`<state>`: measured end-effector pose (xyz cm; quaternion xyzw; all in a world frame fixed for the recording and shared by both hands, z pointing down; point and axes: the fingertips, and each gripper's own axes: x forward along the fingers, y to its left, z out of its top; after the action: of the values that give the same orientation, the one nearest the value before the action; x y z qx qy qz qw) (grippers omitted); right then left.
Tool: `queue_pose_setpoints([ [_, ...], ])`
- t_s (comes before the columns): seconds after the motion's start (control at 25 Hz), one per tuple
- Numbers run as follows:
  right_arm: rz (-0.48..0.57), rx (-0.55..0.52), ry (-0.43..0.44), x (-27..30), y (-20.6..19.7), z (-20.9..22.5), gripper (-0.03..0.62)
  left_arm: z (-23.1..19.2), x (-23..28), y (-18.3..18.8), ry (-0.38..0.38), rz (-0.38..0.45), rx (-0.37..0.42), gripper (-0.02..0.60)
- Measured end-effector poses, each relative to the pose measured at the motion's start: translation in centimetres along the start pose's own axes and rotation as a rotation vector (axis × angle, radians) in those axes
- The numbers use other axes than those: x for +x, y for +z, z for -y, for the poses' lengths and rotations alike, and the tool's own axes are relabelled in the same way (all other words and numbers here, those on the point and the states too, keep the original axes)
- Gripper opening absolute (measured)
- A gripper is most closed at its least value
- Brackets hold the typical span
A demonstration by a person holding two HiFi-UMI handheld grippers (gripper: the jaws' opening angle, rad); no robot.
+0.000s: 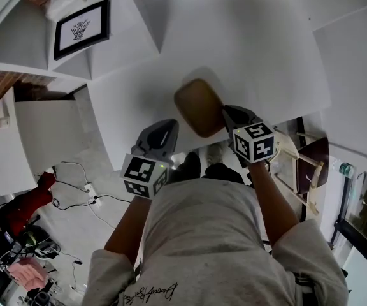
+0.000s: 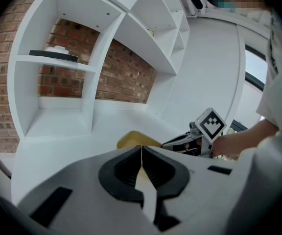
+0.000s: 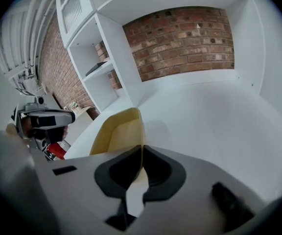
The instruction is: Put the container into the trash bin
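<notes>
A tan, shallow container is held up over the white counter, between both grippers. My right gripper is shut on its right rim; in the right gripper view the yellow wall runs straight into the closed jaws of that gripper. My left gripper meets the container's lower left edge, and the left gripper view shows its jaws shut on a thin yellow rim, with the container just beyond. The right gripper shows opposite. No trash bin is in view.
White shelving with a brick back wall surrounds the counter. A framed picture leans on a shelf at upper left. A wooden chair stands to the right, with a red object and cables on the floor at left.
</notes>
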<state>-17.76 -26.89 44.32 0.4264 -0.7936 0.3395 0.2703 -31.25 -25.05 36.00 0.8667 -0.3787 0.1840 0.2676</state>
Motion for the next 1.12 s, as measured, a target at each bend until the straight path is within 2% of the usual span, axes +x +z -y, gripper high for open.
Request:
queue_pose_setpoints([
  [0.6, 0.066, 0.117, -0.063, -5.0, -3.7, 2.5, 0.037, 5.5, 1.1, 0.3, -0.099, -0.029, 0.112, 0.017],
  [1.12, 0.105, 0.235, -0.17, -15.0, -12.2, 8.1, 0.037, 17.7, 4.0, -2.7, -0.237, -0.077, 0.165, 0.017],
])
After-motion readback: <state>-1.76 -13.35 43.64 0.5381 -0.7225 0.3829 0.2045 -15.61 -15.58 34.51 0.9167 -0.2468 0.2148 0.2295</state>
